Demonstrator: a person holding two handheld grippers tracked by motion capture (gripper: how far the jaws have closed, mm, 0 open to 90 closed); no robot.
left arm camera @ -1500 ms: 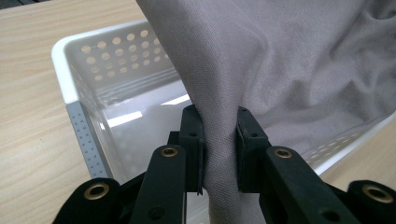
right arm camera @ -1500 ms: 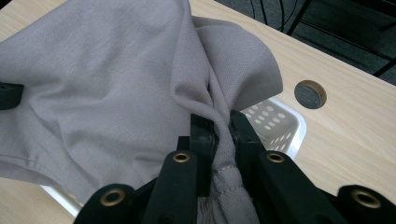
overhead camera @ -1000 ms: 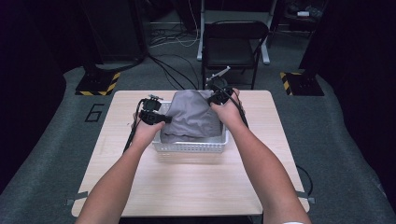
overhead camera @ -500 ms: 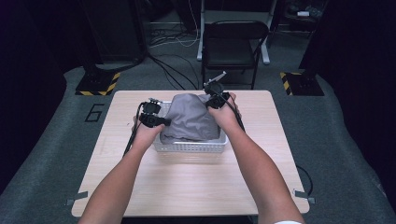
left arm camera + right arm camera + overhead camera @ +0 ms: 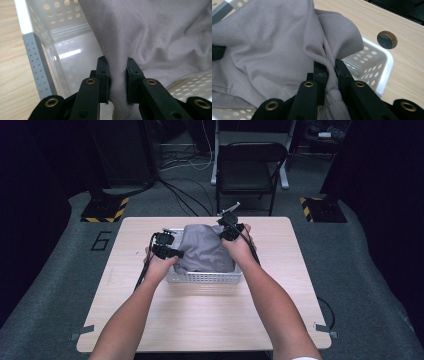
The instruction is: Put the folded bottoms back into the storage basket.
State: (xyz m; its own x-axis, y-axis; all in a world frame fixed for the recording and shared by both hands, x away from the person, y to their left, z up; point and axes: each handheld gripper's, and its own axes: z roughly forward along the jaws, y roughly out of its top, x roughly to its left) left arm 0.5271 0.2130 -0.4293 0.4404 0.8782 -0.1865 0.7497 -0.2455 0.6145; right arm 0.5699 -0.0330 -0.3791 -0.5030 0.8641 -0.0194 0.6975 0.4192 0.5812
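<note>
Our left claw point(image 5: 117, 82) sits at the bottom centre of the left gripper view, its jaws pressed together on a fold of the grey cloth point(image 5: 160, 37), which rises between them and spreads across the upper right of the frame. Behind the fold we see the white perforated basket point(image 5: 62, 52), its wall and grey corner post at the left, with the wooden tabletop point(image 5: 10, 62) along the left edge.

Our right claw point(image 5: 331, 75) stands at the bottom centre of the right gripper view, likewise clamped on a bunched, stitched edge of the same cloth, which fills the left and centre of the frame over the basket's rim at the right.

From the high view we find the cloth heaped in the basket at mid-frame, the left claw point(image 5: 170, 252) touching its left side and the right claw point(image 5: 227, 231) at its upper right corner.
</note>
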